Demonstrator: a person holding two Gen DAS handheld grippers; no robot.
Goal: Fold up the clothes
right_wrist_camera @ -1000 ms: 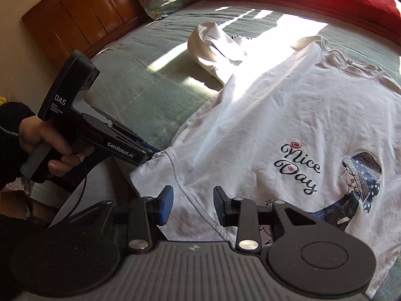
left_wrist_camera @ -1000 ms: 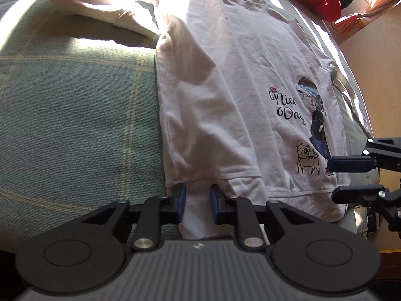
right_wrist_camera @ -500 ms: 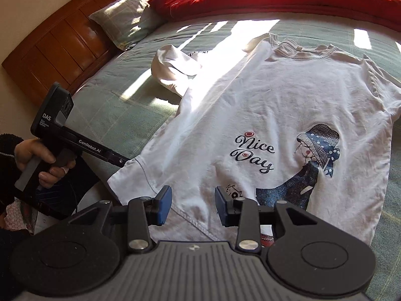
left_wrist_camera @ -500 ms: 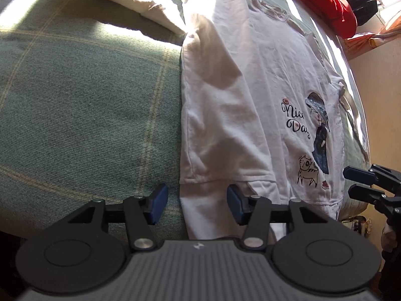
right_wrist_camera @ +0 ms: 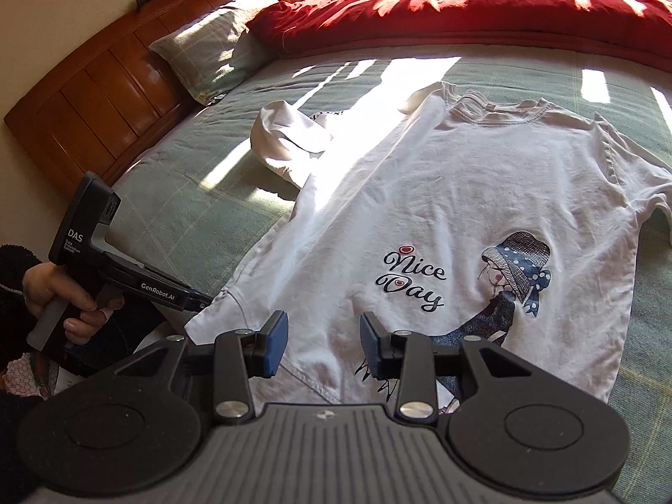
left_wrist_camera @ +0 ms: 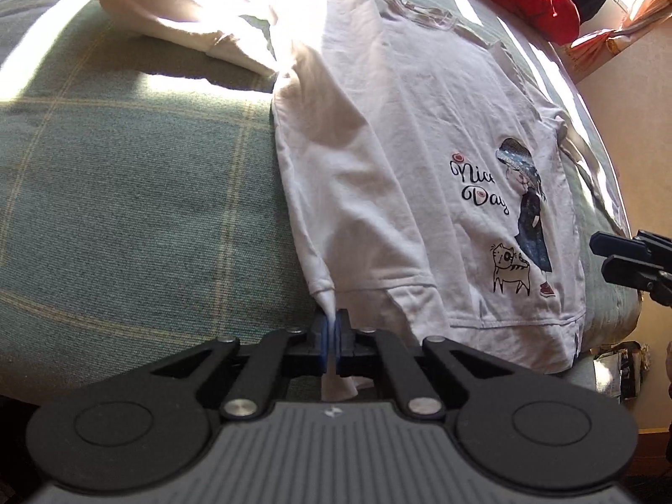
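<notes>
A white T-shirt [right_wrist_camera: 462, 210] printed with "Nice Day" and a girl in a blue hat lies spread face up on the green bed. My left gripper [left_wrist_camera: 332, 342] is shut on the shirt's near hem corner [left_wrist_camera: 325, 298], which bunches between the blue pads. In the right wrist view that left gripper [right_wrist_camera: 201, 296] meets the same corner at the bed's edge, held by a hand. My right gripper [right_wrist_camera: 321, 344] is open above the hem, with cloth below the gap. In the left wrist view the right gripper [left_wrist_camera: 605, 254] shows at the far right, its fingers apart.
A second white garment [right_wrist_camera: 290, 147] lies crumpled beyond the shirt's left sleeve. A red quilt [right_wrist_camera: 462, 12] runs along the far side, with a pillow [right_wrist_camera: 210, 54] and wooden headboard [right_wrist_camera: 96, 96] at left. Green checked bedding [left_wrist_camera: 126, 189] lies bare left of the shirt.
My left gripper, open half a second ago, has closed on the hem corner. The right gripper has drawn back and risen, showing more of the shirt.
</notes>
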